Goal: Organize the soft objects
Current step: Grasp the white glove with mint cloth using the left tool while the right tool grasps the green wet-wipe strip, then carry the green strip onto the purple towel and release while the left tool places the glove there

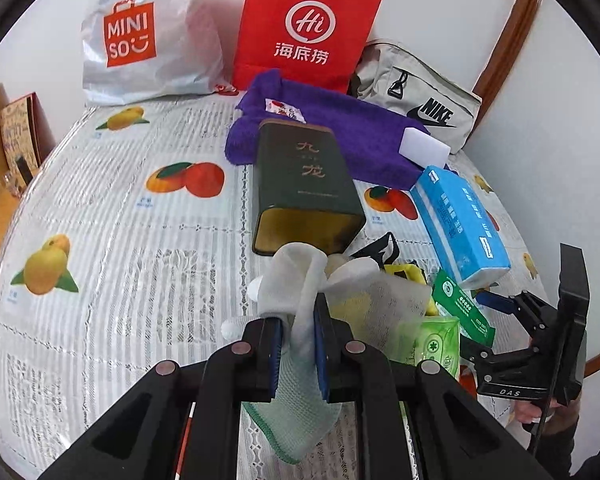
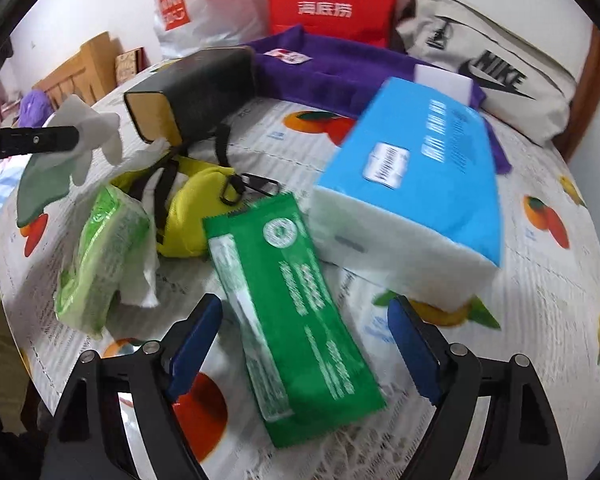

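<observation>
Left gripper (image 1: 296, 344): jaws nearly closed, blue pads pinching a pale mesh cloth (image 1: 300, 412) with a green-stitched edge; the cloth bunches above the pads and hangs below them, clear of the table. Right gripper (image 2: 304, 344): jaws spread wide, nothing between the pads; it hangs low over the green sachet (image 2: 284, 308), which lies flat on the fruit-print tablecloth (image 2: 540, 320) and runs from 6 to 11 o'clock between the fingers.

Around the right gripper: light green tissue pack (image 2: 100, 264) at 10 o'clock, touching a yellow pouch (image 2: 196, 208) with black straps; blue tissue pack (image 2: 412, 184) at 1 o'clock, its near end just beside the sachet.

Farther out, at 12 o'clock: dark green tin (image 1: 304, 184) lying on its side, its far end against the purple towel (image 1: 360, 136); a white sponge block (image 1: 426, 148) rests on the towel. Against the wall, from 11 to 1 o'clock: white shopping bag (image 1: 140, 40), red paper bag (image 1: 308, 28), grey sports bag (image 1: 420, 96).
</observation>
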